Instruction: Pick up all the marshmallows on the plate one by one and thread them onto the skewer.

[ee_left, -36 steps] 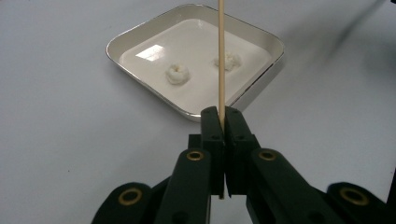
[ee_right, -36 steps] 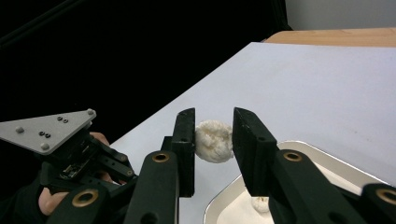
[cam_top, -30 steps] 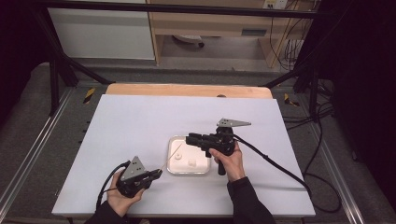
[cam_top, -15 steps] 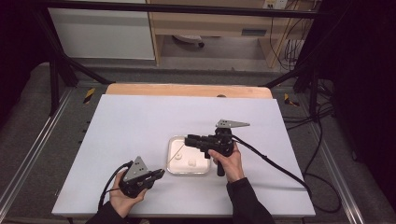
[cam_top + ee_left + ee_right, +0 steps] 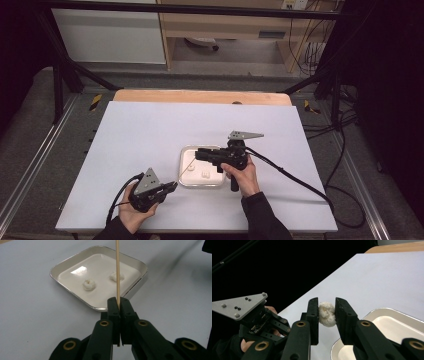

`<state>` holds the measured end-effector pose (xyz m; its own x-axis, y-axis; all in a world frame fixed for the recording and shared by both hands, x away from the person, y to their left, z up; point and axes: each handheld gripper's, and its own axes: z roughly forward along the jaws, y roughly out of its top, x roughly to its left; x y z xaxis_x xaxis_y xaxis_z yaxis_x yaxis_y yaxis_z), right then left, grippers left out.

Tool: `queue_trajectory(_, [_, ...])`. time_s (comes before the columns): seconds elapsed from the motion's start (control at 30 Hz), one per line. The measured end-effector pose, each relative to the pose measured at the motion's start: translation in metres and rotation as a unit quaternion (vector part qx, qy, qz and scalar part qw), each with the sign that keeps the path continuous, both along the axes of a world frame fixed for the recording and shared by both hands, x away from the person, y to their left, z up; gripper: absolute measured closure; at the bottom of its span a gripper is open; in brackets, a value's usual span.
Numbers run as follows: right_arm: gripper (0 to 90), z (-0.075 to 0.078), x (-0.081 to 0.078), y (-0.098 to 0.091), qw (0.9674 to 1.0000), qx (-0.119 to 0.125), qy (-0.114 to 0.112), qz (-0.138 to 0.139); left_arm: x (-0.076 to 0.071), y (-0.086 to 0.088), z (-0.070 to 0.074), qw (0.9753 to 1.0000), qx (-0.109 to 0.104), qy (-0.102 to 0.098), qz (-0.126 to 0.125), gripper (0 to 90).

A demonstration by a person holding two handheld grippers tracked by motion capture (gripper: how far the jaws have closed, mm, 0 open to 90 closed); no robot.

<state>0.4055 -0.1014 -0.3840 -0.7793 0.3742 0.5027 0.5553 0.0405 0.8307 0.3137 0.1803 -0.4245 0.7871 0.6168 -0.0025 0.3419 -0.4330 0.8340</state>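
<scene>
White table [image 5: 150, 130] carrying everything. Right gripper [image 5: 327, 312] pinching soft white marshmallow [image 5: 326, 314] above tray [image 5: 186, 181], jaws just closing tighter; light, squashy, gripping gently across middle. Left gripper [image 5: 119, 305] clamping thin stiff skewer [image 5: 117, 270] near base, tip pointing over tray. Counting: three marshmallows, two lying in tray [image 5: 89, 285]; one skewer, one tray.

The right gripper [image 5: 200, 154] has just been closing its jaws further on the white marshmallow [image 5: 326, 314] between them. It has shifted slightly over the tray [image 5: 186, 183].
</scene>
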Motion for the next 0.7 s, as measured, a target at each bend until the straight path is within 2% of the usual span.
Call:
queue_trajectory(0.37, [77.2, -0.006, -0.003, 0.004, 0.9999, -0.005, 0.002, 0.011, 0.0, -0.001, -0.002, 1.0, 0.008, -0.001, -0.004, 88.1])
queue_trajectory(0.43, [77.5, -0.008, -0.004, 0.005, 0.9998, -0.006, 0.006, 0.018, 0.0, -0.002, -0.001, 1.0, 0.0, -0.004, -0.004, 88.2])
queue_trajectory(0.47, [77.5, -0.009, -0.005, 0.006, 0.9996, -0.007, 0.013, 0.026, 0.0, -0.003, 0.001, 1.0, -0.002, -0.007, -0.005, 88.2])
queue_trajectory(0.5, [77.4, -0.012, -0.006, 0.008, 0.9993, -0.011, 0.015, 0.032, 0.0, -0.005, 0.002, 0.9999, 0.004, -0.009, -0.004, 88.2])
queue_trajectory(0.7, [76.4, -0.025, -0.01, 0.016, 0.999, -0.025, 0.015, 0.034, 0.002, -0.011, -0.001, 1.0, 0.007, 0.001, 0.007, 88.2])
